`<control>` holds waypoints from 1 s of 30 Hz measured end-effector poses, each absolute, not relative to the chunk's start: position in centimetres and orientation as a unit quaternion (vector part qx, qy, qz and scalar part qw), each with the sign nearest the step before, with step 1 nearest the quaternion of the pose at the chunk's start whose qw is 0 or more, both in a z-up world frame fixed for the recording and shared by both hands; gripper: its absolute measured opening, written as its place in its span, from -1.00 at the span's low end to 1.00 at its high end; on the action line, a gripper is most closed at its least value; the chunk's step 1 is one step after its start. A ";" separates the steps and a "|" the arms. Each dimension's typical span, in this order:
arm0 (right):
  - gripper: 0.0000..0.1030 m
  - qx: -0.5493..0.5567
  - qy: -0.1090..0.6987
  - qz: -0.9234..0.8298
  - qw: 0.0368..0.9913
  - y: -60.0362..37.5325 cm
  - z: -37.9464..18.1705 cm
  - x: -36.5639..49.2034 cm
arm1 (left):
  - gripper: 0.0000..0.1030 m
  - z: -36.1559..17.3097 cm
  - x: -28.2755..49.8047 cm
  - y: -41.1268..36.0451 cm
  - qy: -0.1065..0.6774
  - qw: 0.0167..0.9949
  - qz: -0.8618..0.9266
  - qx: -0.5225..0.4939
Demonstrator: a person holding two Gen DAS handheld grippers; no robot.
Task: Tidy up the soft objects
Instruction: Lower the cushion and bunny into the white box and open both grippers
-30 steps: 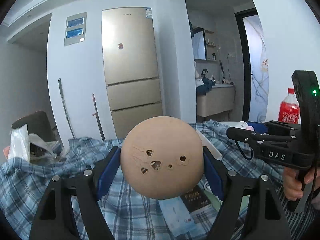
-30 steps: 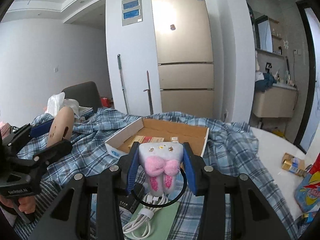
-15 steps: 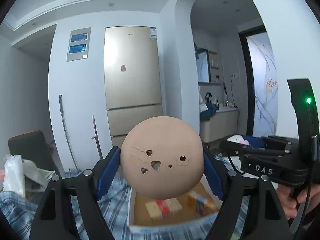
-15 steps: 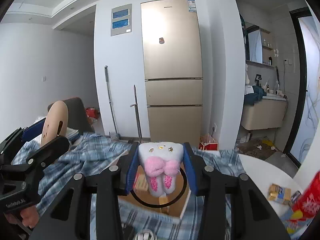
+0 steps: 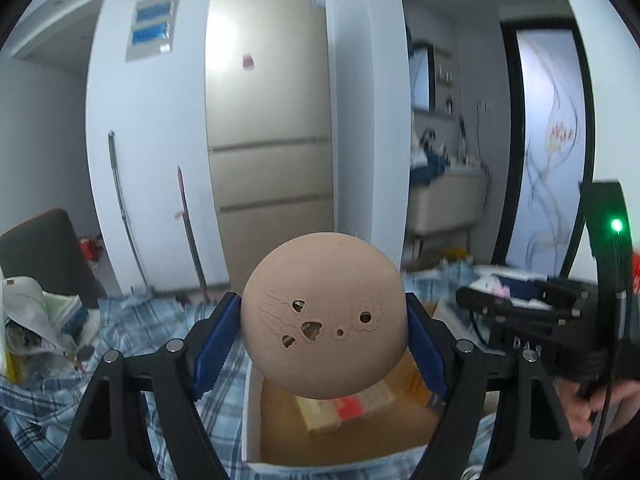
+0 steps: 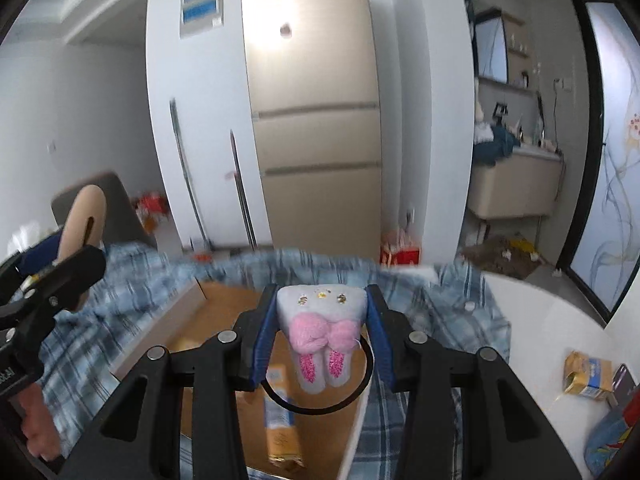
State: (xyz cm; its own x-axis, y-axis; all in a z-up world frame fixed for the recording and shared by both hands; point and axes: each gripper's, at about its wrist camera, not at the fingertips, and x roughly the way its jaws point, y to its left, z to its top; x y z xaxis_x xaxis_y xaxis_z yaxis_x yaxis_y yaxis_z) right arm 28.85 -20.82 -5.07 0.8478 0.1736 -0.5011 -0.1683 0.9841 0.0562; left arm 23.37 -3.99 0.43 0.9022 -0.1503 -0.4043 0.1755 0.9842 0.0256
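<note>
My left gripper [image 5: 323, 334] is shut on a tan round soft pad with small cut-out holes [image 5: 323, 316], held above an open cardboard box [image 5: 256, 432]. My right gripper [image 6: 322, 332] is shut on a small white plush with a pink bow and a black loop [image 6: 322, 334], hanging over the same box [image 6: 224, 316]. The box holds a few small packets [image 5: 344, 408]. In the left wrist view the right gripper [image 5: 504, 300] shows at the right edge. The tan pad [image 6: 82, 228] appears at the left in the right wrist view.
A blue plaid cloth [image 6: 452, 300] covers the table around the box. A white bag and papers [image 5: 28, 312] lie at the left. A yellow packet [image 6: 586, 372] sits on the white table [image 6: 532, 320] at the right. A tall fridge [image 5: 268, 140] stands behind.
Both grippers have moved forward with their objects, from over the plaid cloth to above the box. The box now lies right beneath them.
</note>
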 end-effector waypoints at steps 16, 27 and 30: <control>-0.20 0.021 0.381 0.128 0.915 -20.2 -10.1 31.2 | 0.59 -4.9 25.2 -4.8 0.285 0.952 -0.100 0.051; 0.26 0.027 0.390 0.132 0.911 -20.2 -10.6 31.7 | 0.99 -5.5 25.4 -4.7 0.280 0.954 -0.087 0.062; 0.31 0.034 0.389 0.137 0.910 -20.4 -10.5 31.7 | 1.00 -5.2 25.2 -4.4 0.271 0.957 -0.085 0.056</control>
State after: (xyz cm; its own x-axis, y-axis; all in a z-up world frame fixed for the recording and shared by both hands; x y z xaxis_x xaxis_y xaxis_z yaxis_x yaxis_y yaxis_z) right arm 31.66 -20.35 -10.50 0.6596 0.2757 -0.6992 -0.2225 0.9602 0.1688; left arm 25.23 -4.41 -5.21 0.8381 -0.1329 -0.5291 0.1934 0.9793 0.0603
